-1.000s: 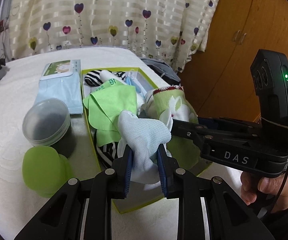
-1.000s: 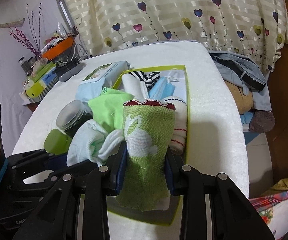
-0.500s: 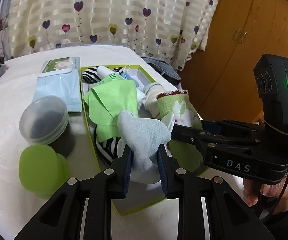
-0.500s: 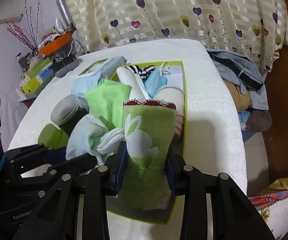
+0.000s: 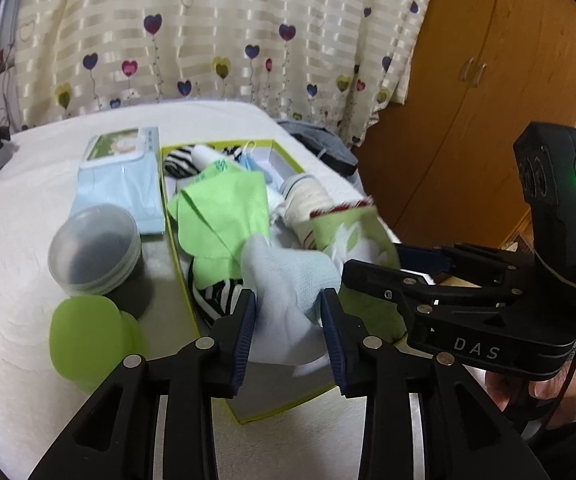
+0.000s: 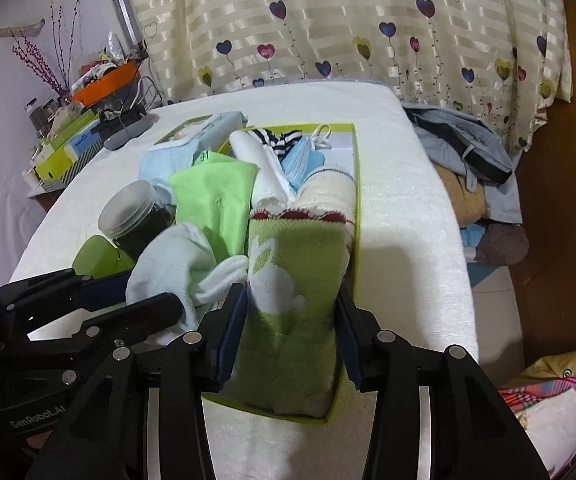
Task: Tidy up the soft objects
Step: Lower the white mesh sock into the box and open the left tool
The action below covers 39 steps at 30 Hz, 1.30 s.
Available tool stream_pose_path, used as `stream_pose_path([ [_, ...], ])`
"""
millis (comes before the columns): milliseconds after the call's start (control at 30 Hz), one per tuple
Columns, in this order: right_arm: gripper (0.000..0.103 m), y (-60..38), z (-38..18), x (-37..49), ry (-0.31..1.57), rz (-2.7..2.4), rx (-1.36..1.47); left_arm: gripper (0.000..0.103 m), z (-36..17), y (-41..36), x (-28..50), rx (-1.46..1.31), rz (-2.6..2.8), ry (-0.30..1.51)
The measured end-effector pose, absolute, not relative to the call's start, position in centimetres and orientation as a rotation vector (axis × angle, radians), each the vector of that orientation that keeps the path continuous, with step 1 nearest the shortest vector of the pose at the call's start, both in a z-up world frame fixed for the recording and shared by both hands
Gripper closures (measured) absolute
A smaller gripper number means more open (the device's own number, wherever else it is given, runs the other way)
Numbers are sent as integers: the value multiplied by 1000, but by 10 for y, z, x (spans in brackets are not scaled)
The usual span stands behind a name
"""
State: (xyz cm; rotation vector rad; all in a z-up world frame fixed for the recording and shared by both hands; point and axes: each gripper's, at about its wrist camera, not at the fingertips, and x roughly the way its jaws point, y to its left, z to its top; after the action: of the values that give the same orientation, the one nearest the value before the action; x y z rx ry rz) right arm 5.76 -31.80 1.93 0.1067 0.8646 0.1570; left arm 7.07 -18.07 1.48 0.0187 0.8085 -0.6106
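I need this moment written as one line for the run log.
left claw: shut on pale blue sock | right claw: shut on green sock | both over green box | socks not yet released

Even indoor light from overhead, soft glare on the striped curtain, grey shadow on the white bed beside the box, strong fisheye bending with black corners, slight motion blur on the near socks
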Motion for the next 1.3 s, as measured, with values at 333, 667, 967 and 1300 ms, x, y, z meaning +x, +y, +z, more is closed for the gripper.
stream_pose_path([
  [333, 58, -318, 32, 49, 822, 155, 104, 70, 22, -173, 68, -1, -598, 786],
  [667, 58, -322, 42, 40, 776, 165, 128, 70, 30, -163, 64, -19, -567, 755],
  [967, 59, -320, 45, 35, 767, 166, 131, 70, 35, -155, 61, -23, -536, 744],
  [1300, 58, -305, 55, 21, 752, 172, 112, 70, 40, -148, 48, -20, -523, 724],
])
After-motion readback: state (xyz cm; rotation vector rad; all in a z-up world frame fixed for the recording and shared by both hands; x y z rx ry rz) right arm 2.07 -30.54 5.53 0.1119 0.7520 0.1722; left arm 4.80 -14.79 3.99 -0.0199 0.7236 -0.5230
